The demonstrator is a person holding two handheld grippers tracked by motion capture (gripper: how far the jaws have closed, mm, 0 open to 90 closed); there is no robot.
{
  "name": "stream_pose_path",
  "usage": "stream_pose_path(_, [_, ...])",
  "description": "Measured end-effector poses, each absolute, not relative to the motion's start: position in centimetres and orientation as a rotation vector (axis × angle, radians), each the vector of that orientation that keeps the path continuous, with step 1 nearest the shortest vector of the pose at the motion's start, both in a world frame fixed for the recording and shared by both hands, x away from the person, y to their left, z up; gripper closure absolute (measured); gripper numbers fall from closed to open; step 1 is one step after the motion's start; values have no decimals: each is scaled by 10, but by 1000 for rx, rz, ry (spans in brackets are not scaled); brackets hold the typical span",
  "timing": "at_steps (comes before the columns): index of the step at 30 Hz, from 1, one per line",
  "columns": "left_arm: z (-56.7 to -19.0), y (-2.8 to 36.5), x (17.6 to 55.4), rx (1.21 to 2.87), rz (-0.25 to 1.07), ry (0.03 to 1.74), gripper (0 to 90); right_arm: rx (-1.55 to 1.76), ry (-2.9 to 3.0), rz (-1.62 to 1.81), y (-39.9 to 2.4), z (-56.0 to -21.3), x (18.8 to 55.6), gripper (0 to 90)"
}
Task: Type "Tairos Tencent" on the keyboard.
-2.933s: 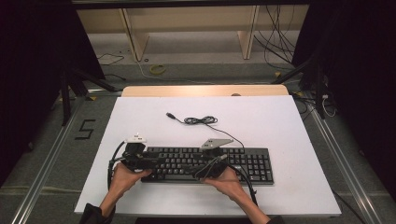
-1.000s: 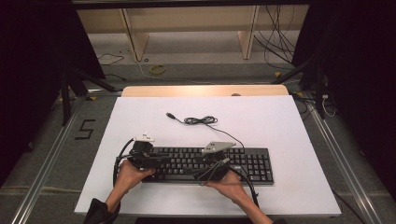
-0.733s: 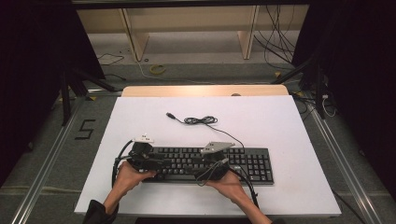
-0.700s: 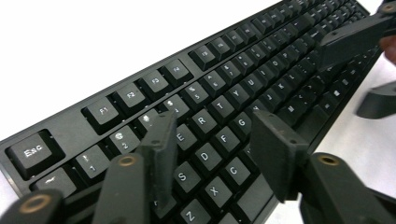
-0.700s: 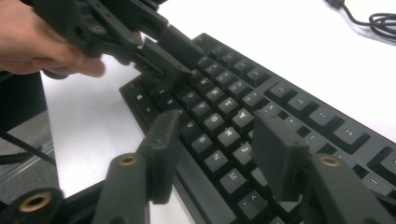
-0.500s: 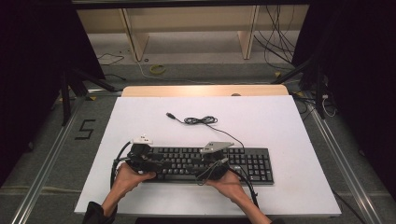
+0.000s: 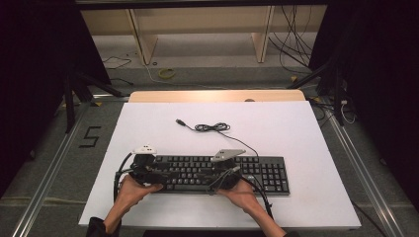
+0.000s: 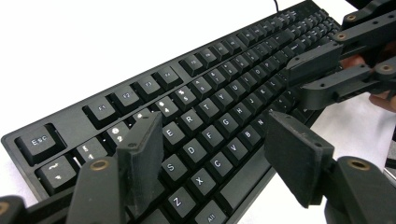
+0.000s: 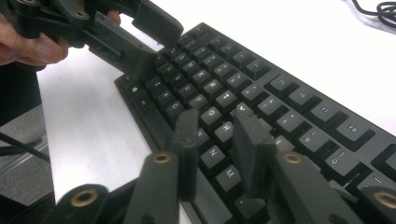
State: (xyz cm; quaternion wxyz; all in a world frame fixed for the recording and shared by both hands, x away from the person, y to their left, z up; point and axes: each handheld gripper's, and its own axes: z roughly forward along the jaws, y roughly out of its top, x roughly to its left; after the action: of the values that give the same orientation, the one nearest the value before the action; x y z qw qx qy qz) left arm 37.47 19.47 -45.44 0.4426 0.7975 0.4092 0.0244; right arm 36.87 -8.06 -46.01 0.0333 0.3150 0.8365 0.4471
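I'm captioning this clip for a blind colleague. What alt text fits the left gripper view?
A black keyboard runs diagonally across a white table, with the left hand-held gripper poised over its left-hand letter keys, jaws apart with nothing clamped. At upper right the right hand-held gripper reaches over the keys farther along.

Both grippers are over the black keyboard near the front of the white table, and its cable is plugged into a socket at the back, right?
Not quite. The grippers, left gripper and right gripper, are over the keyboard, but its cable lies loosely coiled on the white table with the plug end free. The high view shows it.
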Motion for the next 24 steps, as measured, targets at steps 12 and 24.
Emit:
stream_pose_path(12, [-453,201,367,1935,68,1006,337,958,2605,1337,-77,-465,373,856])
stream_pose_path(24, [-454,203,360,1918,72,987,334,953,2627,1290,-72,-469,374,891])
